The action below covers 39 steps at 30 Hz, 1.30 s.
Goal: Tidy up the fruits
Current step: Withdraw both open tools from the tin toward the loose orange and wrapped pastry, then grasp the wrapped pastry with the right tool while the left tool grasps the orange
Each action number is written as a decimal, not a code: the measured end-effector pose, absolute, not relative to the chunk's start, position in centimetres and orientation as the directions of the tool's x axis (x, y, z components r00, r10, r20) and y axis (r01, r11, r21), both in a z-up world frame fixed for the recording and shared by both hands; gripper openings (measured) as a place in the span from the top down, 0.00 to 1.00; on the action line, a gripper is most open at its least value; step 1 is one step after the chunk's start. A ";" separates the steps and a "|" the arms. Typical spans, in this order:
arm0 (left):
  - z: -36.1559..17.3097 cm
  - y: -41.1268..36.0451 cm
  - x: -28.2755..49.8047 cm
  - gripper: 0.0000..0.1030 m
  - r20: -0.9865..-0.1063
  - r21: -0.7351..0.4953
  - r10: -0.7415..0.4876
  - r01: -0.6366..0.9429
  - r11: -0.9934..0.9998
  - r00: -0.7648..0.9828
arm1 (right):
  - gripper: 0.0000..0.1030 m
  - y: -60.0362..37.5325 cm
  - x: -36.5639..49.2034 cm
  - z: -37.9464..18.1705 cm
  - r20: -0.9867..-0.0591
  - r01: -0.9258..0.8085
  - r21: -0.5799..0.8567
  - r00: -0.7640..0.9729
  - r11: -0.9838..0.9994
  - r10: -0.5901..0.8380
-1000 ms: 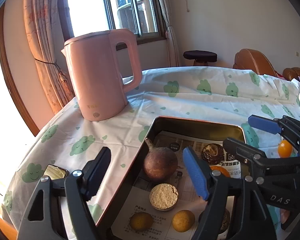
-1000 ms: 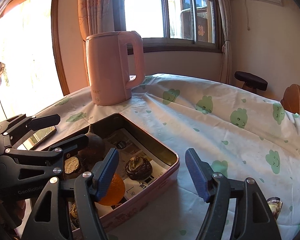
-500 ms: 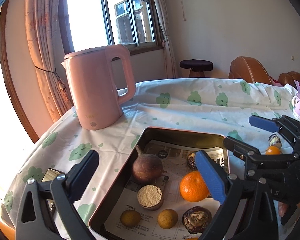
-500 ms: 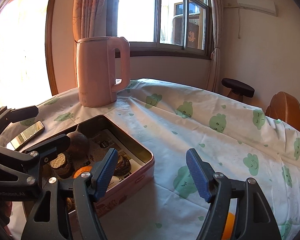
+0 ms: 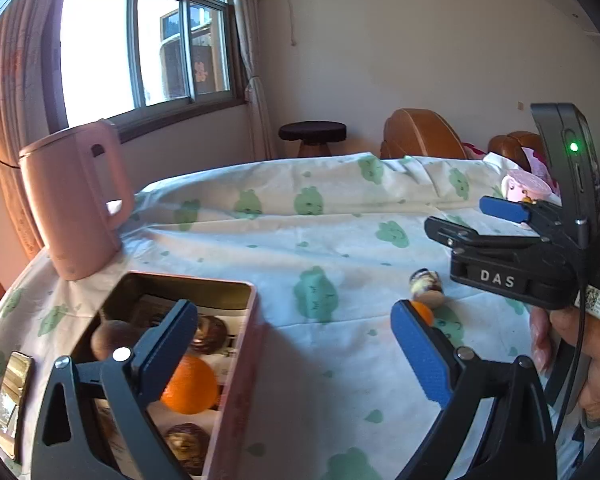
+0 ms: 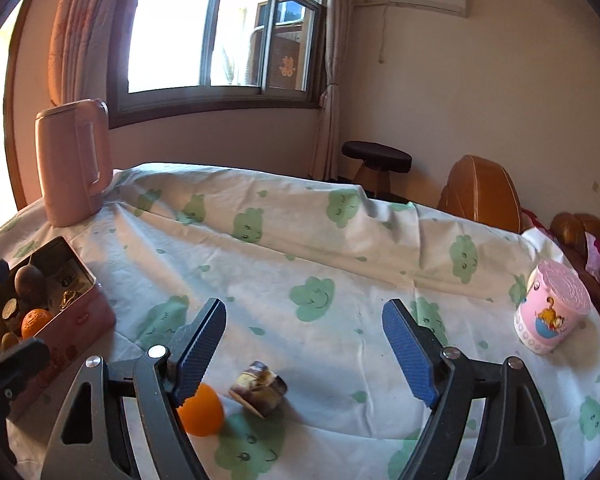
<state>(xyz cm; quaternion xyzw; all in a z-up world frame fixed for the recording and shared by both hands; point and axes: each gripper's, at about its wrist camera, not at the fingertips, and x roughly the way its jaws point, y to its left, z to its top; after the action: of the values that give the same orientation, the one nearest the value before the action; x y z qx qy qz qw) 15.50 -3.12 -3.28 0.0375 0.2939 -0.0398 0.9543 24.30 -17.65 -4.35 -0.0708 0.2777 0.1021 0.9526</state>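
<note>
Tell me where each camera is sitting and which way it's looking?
Left wrist view: rides on the left gripper, looking forward and down over the tin of fruit; its own open fingers, the right gripper and a hand show.
Right wrist view: rides on the right gripper, looking down at the small orange and a cut fruit on the tablecloth; its open fingers show.
Both share: kettle, tin, small orange, pink cup.

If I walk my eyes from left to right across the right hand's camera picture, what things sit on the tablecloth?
Pink tin with fruit → small orange → brown cut fruit → pink cup. The pink kettle stands farther back, above the tin.
</note>
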 end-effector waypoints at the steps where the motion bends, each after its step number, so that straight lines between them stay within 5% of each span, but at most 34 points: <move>1: -3.5 -4.0 15.7 0.04 -0.570 0.040 -0.074 0.118 0.992 0.818 | 0.21 -18.4 24.5 -4.6 -0.548 -0.220 -0.058 0.822 0.974 0.153; 17: -7.4 -9.9 19.5 0.28 -0.714 -0.033 -0.210 0.267 0.963 0.668 | 0.20 -21.8 24.7 -4.9 -0.552 -0.157 0.062 0.817 0.986 0.165; 20: -8.1 -10.3 20.0 0.58 -0.737 -0.039 -0.227 0.295 0.955 0.636 | 0.20 -22.0 24.7 -5.0 -0.552 -0.163 0.079 0.814 0.983 0.179; 21: -8.2 -10.2 20.1 0.61 -0.741 -0.052 -0.238 0.299 0.953 0.628 | 0.20 -22.0 24.7 -5.1 -0.555 -0.169 0.084 0.811 0.982 0.187; 35: -6.9 -4.1 19.6 0.61 -0.666 -0.081 -0.105 0.068 0.994 0.739 | 0.21 -19.1 24.9 -7.0 -0.631 -0.293 0.039 0.734 0.955 0.251; 39: -6.8 -3.6 19.5 0.61 -0.653 -0.094 -0.097 0.046 0.994 0.751 | 0.35 -17.6 25.0 -8.2 -0.685 -0.360 0.011 0.677 0.933 0.269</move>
<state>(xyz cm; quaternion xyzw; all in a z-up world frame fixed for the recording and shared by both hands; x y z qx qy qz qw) 19.45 -3.59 -6.76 -0.0363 0.3505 -0.0380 0.9351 24.98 -17.62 -8.24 -0.0626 0.3631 0.1722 0.9136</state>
